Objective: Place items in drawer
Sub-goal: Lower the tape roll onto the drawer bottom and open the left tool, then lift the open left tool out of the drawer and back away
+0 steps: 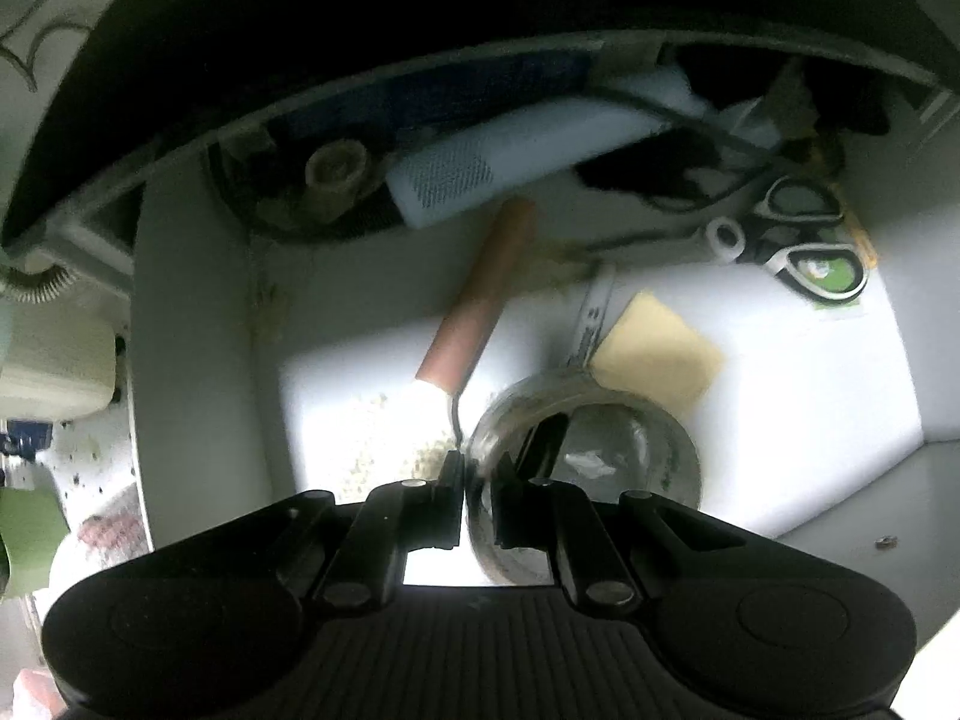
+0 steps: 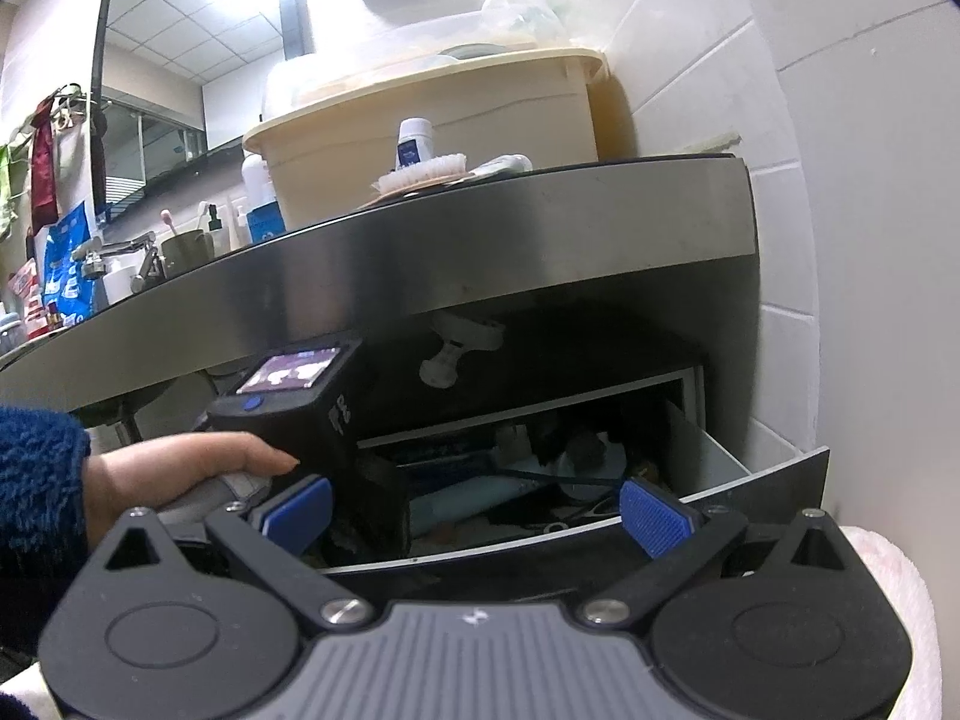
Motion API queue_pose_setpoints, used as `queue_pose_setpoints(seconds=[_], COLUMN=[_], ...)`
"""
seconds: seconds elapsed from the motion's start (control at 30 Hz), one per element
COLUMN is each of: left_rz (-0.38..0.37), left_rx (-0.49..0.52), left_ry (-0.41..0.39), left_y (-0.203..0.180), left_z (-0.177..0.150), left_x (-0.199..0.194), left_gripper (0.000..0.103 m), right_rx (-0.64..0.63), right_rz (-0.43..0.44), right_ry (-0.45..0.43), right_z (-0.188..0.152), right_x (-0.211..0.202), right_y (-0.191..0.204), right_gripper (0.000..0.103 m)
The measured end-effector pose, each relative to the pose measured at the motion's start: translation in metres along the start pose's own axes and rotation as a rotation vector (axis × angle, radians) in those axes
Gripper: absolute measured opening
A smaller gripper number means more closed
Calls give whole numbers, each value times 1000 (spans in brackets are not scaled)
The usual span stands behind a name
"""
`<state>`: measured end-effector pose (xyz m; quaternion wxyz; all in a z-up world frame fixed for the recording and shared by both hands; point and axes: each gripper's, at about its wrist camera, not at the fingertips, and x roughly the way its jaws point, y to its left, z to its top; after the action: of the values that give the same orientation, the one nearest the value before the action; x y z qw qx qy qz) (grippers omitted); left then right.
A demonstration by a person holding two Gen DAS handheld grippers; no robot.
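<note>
While the left gripper [image 1: 477, 480] pinches the round glass jar's [image 1: 600, 420] rim inside the white drawer [image 1: 840, 390], the right gripper [image 2: 474, 516] hangs open, blue ribbed pads [image 2: 651, 519] apart.

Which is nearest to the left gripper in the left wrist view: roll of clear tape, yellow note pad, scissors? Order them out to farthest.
From the left gripper, shut on the roll's rim:
1. Roll of clear tape: pinched between the fingers, on the drawer floor.
2. Yellow note pad: just beyond the roll, up and to the right.
3. Scissors: far right, near the drawer's back.
</note>
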<state>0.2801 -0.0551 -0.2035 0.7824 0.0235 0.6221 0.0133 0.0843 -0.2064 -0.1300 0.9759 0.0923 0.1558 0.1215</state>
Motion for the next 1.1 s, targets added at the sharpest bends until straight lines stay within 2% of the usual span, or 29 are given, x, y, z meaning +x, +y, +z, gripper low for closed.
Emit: queue_pose_setpoints(seconds=[0.23,0.37,0.53,0.67,0.9,1.1], left_rz=[2,7,-24,-36,-41,-85], left_rx=[30,29,0,-4,14,-15], left_ry=[-21,-44,-58,-107,-207,-265], left_y=[-3,0,10,13,17,28], left_z=[-1,-2,-6,-13,-30,-43], left_x=[-3,-6,-12,-23,-48,-74], left_gripper=[10,22,28,40,43,43], right_rx=[-1,-5,-8,-17,-39,-61], right_rz=[0,0,-1,0,2,2], right_ry=[6,9,13,15,16,23], right_z=[0,0,0,0,0,0], right_x=[1,1,2,3,3,3], right_y=[0,1,1,3,6,10], right_gripper=[103,103,103,103,103,103])
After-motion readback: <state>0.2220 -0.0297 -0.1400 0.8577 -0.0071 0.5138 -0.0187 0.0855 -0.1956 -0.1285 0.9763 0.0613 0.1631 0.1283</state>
